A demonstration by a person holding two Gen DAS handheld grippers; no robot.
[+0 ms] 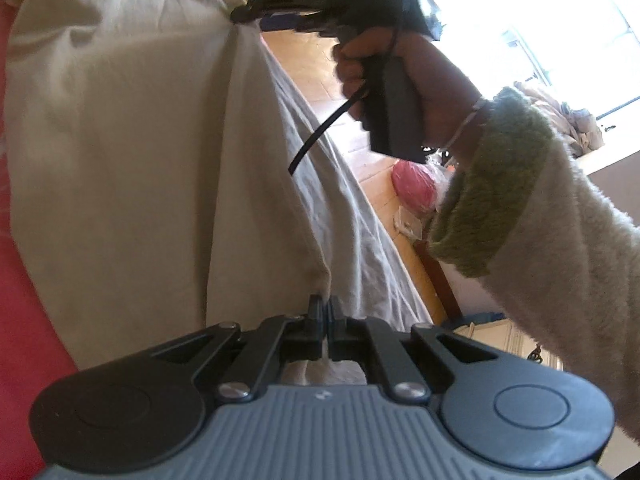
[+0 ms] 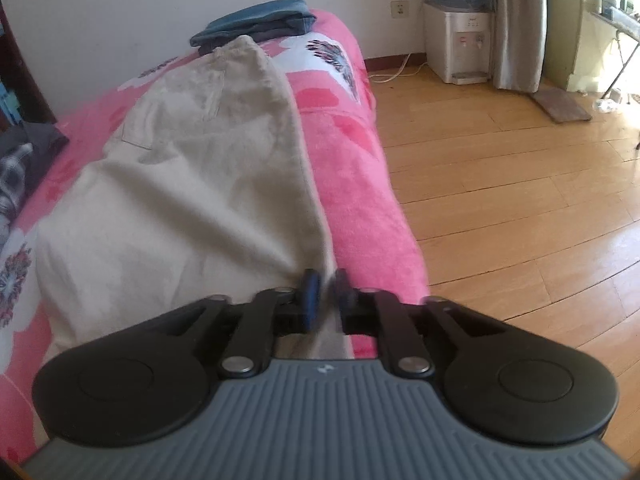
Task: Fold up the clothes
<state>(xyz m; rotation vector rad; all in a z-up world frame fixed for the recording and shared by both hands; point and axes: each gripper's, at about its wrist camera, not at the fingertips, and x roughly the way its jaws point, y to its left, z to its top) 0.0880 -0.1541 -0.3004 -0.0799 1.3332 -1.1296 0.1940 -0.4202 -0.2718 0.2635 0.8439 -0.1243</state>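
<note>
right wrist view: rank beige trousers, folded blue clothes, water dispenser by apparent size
1. beige trousers, by far the largest, spread along the pink blanket.
2 and 3. folded blue clothes and water dispenser look about alike; both sit far from the camera, so I would not rank them.

Matt beige cloth trousers [image 2: 192, 152], fleecy pink blanket [image 2: 352, 184], glossy wooden floor [image 2: 500, 184]
</note>
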